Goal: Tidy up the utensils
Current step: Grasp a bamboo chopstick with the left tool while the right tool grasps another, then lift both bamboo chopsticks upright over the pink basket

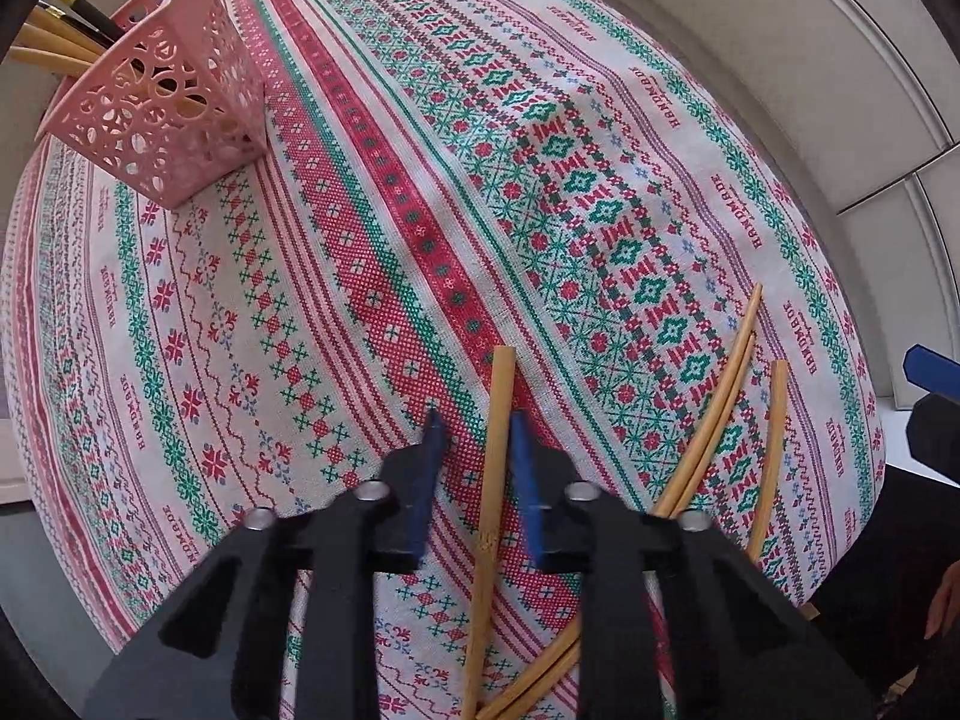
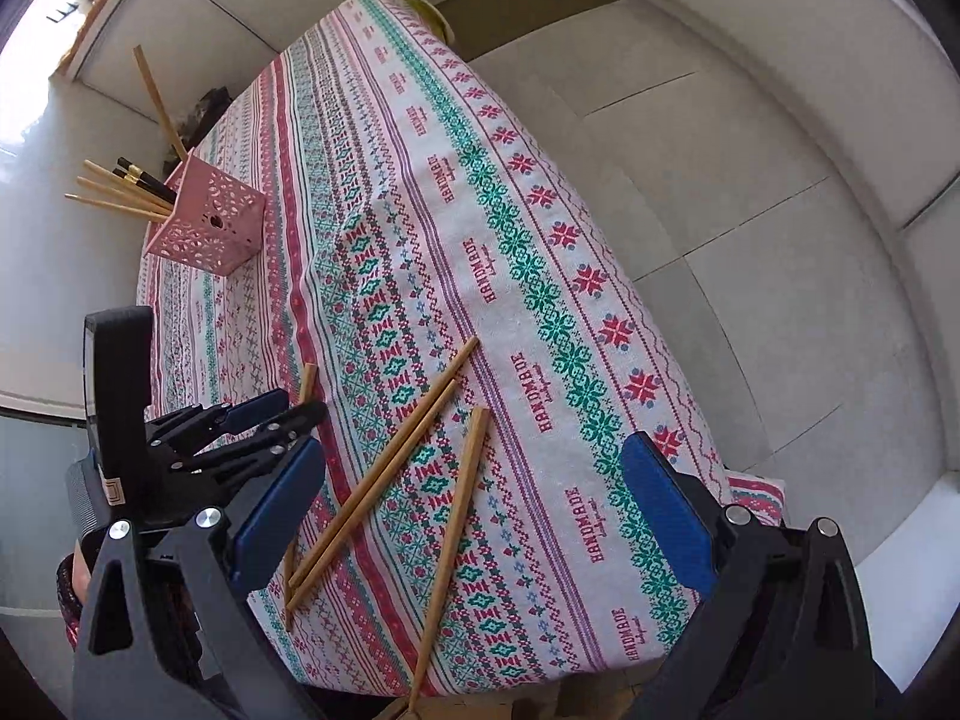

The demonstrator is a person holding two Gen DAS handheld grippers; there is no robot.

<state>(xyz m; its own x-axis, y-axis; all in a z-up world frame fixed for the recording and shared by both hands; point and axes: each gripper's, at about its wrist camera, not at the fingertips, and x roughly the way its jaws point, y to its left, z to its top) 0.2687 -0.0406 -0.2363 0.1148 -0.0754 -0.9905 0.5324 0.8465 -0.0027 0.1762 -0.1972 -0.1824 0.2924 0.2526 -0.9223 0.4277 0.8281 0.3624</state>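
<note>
The left gripper (image 1: 471,420) clamps one chopstick (image 1: 493,450) on the patterned worktop (image 2: 420,180); the right gripper (image 2: 474,480) hangs wide open, empty, above three others (image 2: 384,468).

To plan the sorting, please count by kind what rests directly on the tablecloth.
Bamboo chopsticks lying loose: 4
Pink holder: 1
Total: 5

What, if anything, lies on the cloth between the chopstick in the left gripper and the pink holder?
Nothing visible does. The left gripper is shut on a chopstick, and only bare tablecloth lies between it and the pink holder. The other loose chopsticks lie off to the side, out of that path.
</note>
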